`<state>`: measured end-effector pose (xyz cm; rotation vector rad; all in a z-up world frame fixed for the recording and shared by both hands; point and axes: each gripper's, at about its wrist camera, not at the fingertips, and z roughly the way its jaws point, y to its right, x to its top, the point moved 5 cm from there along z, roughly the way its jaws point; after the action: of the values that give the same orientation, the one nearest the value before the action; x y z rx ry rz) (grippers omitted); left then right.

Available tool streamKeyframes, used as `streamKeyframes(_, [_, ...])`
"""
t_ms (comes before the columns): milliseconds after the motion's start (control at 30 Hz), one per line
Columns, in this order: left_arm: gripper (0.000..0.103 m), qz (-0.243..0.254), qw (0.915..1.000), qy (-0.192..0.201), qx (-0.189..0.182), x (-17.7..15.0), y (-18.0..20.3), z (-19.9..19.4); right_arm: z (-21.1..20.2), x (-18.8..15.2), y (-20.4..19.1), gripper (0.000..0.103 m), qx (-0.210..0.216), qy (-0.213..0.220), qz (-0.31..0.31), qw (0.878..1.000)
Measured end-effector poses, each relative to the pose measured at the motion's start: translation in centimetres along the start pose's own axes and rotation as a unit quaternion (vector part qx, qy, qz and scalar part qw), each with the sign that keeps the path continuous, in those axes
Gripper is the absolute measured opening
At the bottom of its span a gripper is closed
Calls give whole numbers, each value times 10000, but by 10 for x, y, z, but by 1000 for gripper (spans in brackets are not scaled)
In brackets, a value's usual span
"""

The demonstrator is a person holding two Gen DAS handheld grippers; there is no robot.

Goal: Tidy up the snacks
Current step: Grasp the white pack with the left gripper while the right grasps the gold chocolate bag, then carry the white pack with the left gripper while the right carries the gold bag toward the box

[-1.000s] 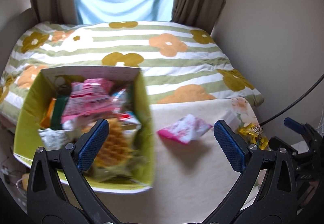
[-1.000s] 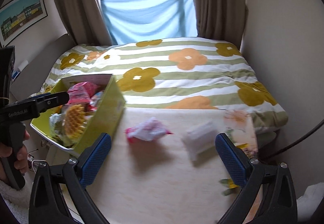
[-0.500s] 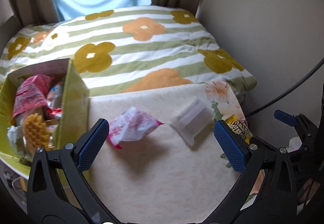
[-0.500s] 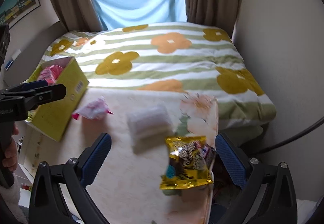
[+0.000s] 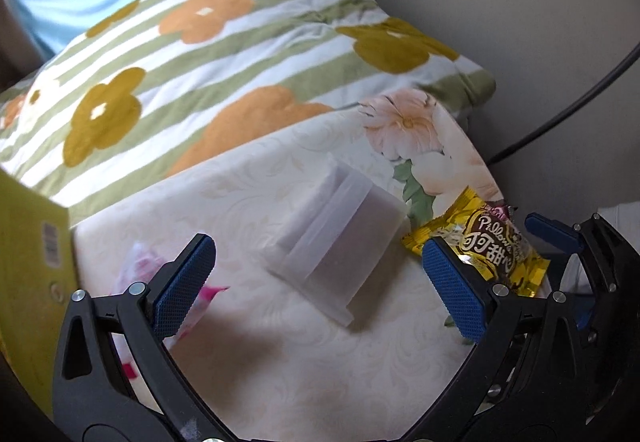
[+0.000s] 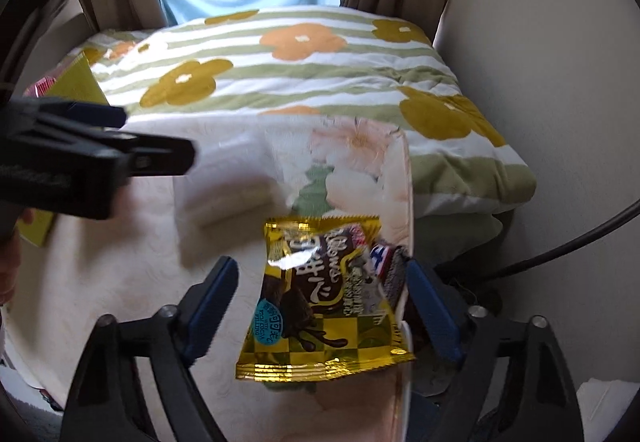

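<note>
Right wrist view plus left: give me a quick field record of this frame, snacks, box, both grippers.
surface: cream table against a flowered bedspread
yellow snack bag: flat at the table's right edge, between the right gripper pads
right gripper: jaws closing, pads not yet on the bag
translucent white packet: mid-table, ahead of the left gripper
left gripper: open, holding nothing
pink snack packet: partly behind the left gripper's left finger
green box: table's left edge

Each tool has black plastic arms with triangular cut-outs and silver rivets, ending in blue ribbed pads: the left tool and the right tool. White lettering marks the left tool's side at the right wrist view's left edge.
</note>
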<state>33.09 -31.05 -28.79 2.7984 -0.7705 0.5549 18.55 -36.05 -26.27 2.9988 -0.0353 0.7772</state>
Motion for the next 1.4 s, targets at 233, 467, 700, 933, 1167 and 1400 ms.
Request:
streamKeyframes(233, [102, 555, 9980, -301, 5, 1, 11, 30, 22, -3, -7, 66, -236, -171, -132, 9995])
streamKeyframes(467, [102, 939, 9945, -465, 32, 0, 13, 44, 25, -3, -8, 58, -368, -151, -130, 9991])
streamKeyframes(700, [103, 1326, 9894, -591, 102, -4, 15, 57, 24, -2, -7, 54, -402, -161, 9, 9991])
streamKeyframes(933, [94, 1673, 9837, -635, 176, -5, 20, 64, 21, -3, -8, 54, -394, -118, 164, 9990])
streamKeyframes(1167, [72, 1811, 9809, -686, -160, -5, 22, 64, 20, -3, -9, 54, -394, -99, 210, 9990])
streamKeyframes(1400, [65, 1901, 9799, -585, -134, -7, 24, 60, 20, -4, -11, 54, -398, -115, 208, 9989])
